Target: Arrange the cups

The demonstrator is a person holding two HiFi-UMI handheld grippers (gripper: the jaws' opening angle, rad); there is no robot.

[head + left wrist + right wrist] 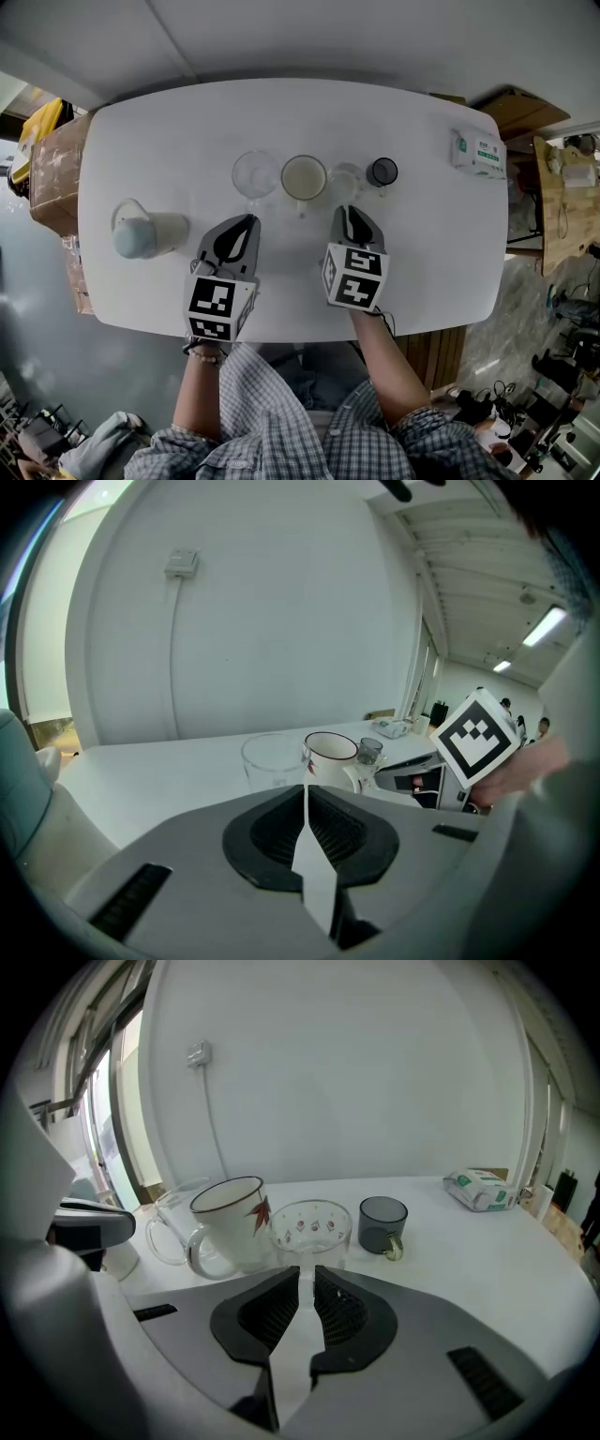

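A clear glass mug (255, 174), white ceramic mug (304, 177), small patterned glass cup (345, 178) and dark grey cup (382, 172) stand in a left-to-right row on the white surface (441, 234). Just nearer, the left gripper (246, 221) and right gripper (349, 212) are empty, jaws pressed together.

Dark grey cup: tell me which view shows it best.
The right gripper view: the dark grey cup stands close and unblocked, handle showing. The head view shows only a small dark ring from above. In the left gripper view I cannot pick it out.
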